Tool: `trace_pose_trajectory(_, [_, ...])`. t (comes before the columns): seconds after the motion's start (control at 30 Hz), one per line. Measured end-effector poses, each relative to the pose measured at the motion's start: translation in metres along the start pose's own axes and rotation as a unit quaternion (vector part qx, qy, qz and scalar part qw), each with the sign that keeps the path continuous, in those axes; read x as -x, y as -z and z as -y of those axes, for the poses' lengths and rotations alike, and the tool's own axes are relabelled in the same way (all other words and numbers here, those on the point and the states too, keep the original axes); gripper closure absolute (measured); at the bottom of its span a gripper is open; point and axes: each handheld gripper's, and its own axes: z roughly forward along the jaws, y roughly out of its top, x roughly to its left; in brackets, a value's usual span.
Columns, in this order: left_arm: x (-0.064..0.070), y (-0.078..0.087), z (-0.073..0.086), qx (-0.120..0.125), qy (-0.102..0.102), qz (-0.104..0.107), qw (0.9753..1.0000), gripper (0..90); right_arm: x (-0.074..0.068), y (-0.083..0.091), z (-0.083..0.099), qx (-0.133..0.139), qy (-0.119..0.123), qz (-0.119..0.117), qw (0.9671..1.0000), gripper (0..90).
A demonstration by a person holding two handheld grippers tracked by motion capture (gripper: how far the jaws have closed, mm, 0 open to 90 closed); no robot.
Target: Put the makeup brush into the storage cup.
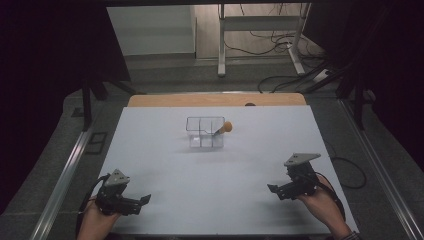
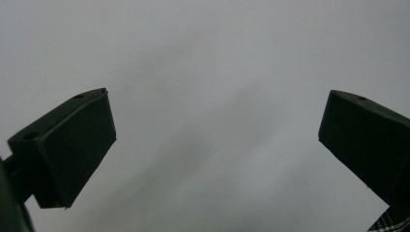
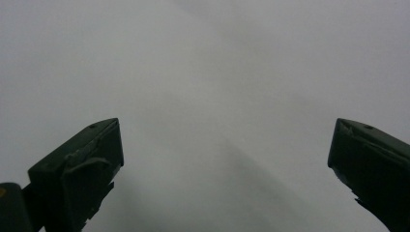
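A clear plastic organiser box (image 1: 205, 132) with several compartments stands on the white table (image 1: 165, 165), a little behind its middle. A tool with a round orange-brown knob (image 1: 226, 127) leans out of the box's right side. My left gripper (image 1: 144, 201) rests near the front left corner, held by a hand, its jaws wide apart with only bare table between them (image 2: 217, 145). My right gripper (image 1: 274, 190) sits near the front right edge, also held by a hand, open with nothing between its fingers (image 3: 222, 159). Both are far from the box.
A wooden board (image 1: 215, 99) shows past the table's far edge. Beyond it, on the floor, are a metal desk frame (image 1: 260, 35) and loose cables (image 1: 280, 80). Metal rails (image 1: 65, 175) run along both sides of the table.
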Motion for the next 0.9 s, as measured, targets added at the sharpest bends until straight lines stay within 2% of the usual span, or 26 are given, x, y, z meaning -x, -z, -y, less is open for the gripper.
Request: trace_pose_trajectory(0.9, [0.001,0.000,0.000,-0.001,-0.001,-0.002,1.0000,0.1,-0.001,0.022,0.025,0.004,-0.015,0.011,0.9998,0.0])
